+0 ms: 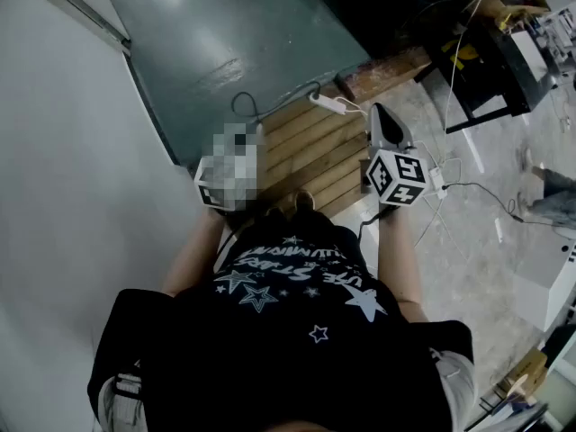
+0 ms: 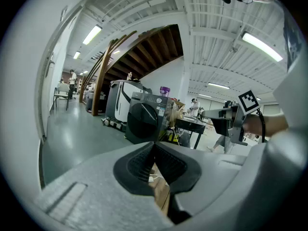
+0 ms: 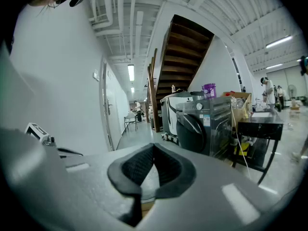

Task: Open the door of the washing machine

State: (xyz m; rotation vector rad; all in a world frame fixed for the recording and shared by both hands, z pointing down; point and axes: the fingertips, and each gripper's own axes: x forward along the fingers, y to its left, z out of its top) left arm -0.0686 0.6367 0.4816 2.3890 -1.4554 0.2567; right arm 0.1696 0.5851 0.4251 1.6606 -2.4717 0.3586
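- Straight ahead at 12 o'clock in the left gripper view, washing machine (image 2: 144, 117): dark cabinet, round dark door (image 2: 142, 122) lying flush against its front, shut.
- Stands well apart from both grippers, across a stretch of grey floor (image 2: 72, 129).
- Appears at about 2 o'clock in the right gripper view, with a purple container (image 3: 209, 89) on top and a white appliance (image 3: 168, 105) behind it toward 12 o'clock.
- Left gripper (image 2: 153, 146): black ribbed pads pressed together at the tips, pinching nothing, with only a sliver of wooden slats showing below where they meet.
- Right gripper (image 3: 153, 149): likewise pressed tight, with nothing between the pads.
- Seen from the head view, right gripper at 1 o'clock, its marker cube (image 1: 396, 176) nearest the body, nose pointing away over a wooden pallet (image 1: 310, 147).
- Left gripper at 11 o'clock of that view, too obscured to describe further.
- White power strip (image 1: 328, 103) at the pallet's far edge, near 12 o'clock, with a dark cable looping off toward 11.
- Wooden staircase (image 3: 180, 47) rising above and behind the washing machine, at 12 o'clock in the right gripper view.
- Black table (image 3: 260, 126) just beside the machine, at 3 o'clock in the same view.
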